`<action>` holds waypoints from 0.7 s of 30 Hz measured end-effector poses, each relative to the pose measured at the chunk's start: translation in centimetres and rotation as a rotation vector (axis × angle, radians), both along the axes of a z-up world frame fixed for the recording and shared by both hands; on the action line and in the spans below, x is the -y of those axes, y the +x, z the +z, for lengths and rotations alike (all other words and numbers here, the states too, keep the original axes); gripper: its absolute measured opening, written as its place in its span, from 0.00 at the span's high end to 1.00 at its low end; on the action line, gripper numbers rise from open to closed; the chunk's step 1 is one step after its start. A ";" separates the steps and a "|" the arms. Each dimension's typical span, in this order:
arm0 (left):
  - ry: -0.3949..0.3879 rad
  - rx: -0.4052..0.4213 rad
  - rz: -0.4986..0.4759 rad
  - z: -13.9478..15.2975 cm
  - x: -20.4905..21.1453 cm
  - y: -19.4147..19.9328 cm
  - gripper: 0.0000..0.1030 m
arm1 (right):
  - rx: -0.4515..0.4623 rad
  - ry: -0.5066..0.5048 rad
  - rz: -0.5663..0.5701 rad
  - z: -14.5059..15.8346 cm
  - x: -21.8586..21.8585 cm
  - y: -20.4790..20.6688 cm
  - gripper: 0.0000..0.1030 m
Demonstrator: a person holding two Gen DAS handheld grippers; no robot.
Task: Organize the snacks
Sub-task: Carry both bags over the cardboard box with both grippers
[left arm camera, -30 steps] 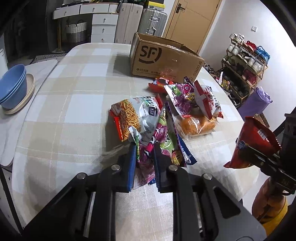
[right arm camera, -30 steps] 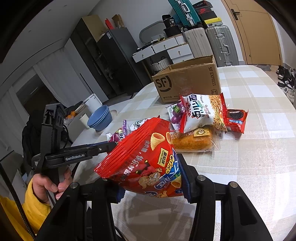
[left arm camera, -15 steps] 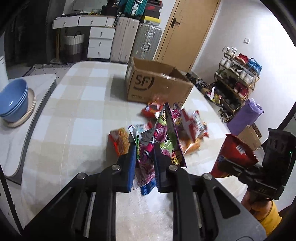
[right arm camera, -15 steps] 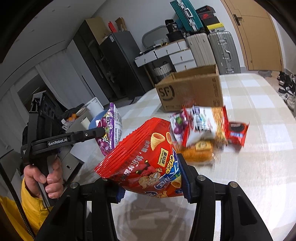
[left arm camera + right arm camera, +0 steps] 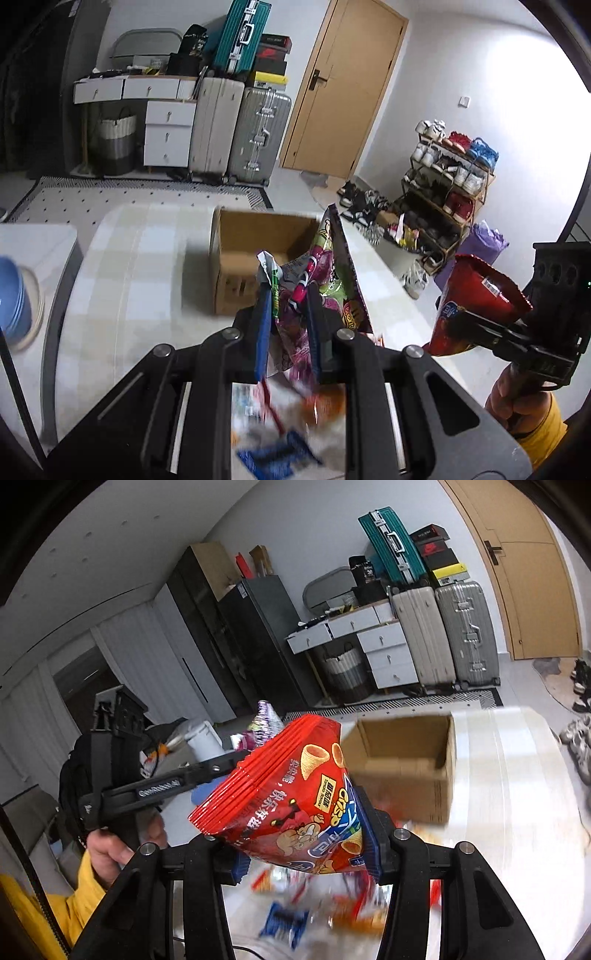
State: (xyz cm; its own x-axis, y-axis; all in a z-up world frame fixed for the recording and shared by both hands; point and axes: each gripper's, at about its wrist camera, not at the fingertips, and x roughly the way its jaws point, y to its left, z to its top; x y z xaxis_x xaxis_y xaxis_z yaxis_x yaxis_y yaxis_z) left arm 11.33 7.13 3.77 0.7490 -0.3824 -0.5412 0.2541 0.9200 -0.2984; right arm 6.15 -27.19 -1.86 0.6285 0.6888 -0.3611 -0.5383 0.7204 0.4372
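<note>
My left gripper is shut on a purple and green snack bag, held up in the air in front of the open cardboard box. My right gripper is shut on a red cone-snack bag, also lifted high. In the left wrist view that red bag hangs at the right, with a hand below it. In the right wrist view the purple bag peeks out behind the red one. The box stands open on the checked table. Blurred snack packs lie below.
Blue bowls sit on a white side surface at the left. A shoe rack stands to the right of the table. Suitcases and white drawers line the far wall beside a wooden door.
Both grippers have risen well above the table with their bags. The purple bag came up off the snack pile. The box now shows its open top, and the pile has dropped to the bottom edge.
</note>
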 end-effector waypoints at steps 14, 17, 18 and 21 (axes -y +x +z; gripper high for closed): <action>0.123 -0.074 0.013 1.8 4.3 16.9 0.86 | -0.139 -0.116 -0.023 1.4 -2.6 15.8 0.53; 0.151 -0.097 0.010 0.7 5.2 19.6 0.86 | -0.180 -0.169 -0.028 -0.1 -3.3 18.2 0.53; 0.162 -0.101 0.009 0.0 5.5 20.3 0.86 | -0.189 -0.179 -0.028 -0.5 -3.4 18.7 0.53; 0.183 -0.121 0.002 -1.6 6.1 22.3 0.86 | -0.218 -0.210 -0.032 -2.0 -3.6 20.2 0.53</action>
